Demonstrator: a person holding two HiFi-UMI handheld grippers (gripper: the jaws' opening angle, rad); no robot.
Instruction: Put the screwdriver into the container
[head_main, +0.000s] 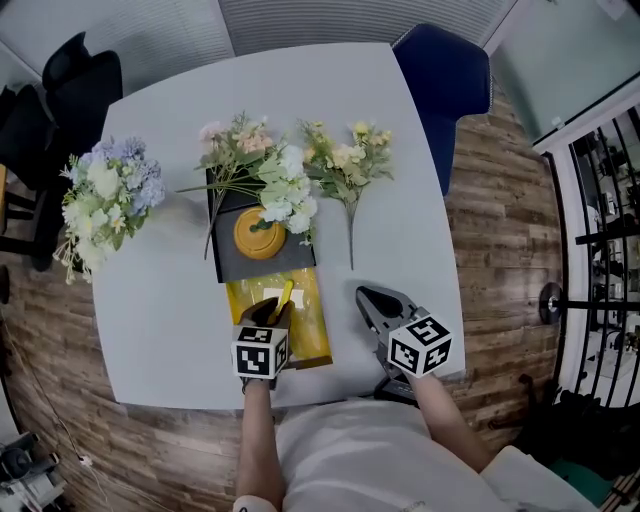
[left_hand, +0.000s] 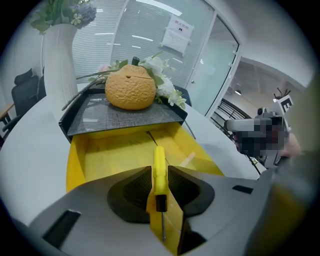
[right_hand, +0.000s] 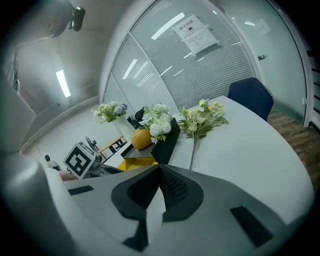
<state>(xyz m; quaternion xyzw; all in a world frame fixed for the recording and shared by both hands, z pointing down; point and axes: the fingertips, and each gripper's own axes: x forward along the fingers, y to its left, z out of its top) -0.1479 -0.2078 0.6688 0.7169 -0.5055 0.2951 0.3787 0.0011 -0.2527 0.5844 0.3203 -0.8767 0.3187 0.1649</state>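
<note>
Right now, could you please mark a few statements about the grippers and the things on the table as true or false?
1. The left gripper holds a yellow screwdriver. True.
2. The right gripper is open. False: it is shut and holds nothing.
3. The screwdriver lies on the floor of the yellow container. False: it is held in the left gripper over the container.
4. An orange round object sits on the dark tray. True.

Container (head_main: 312, 325) open above; tray (head_main: 236, 266) seemingly overhangs rear.
</note>
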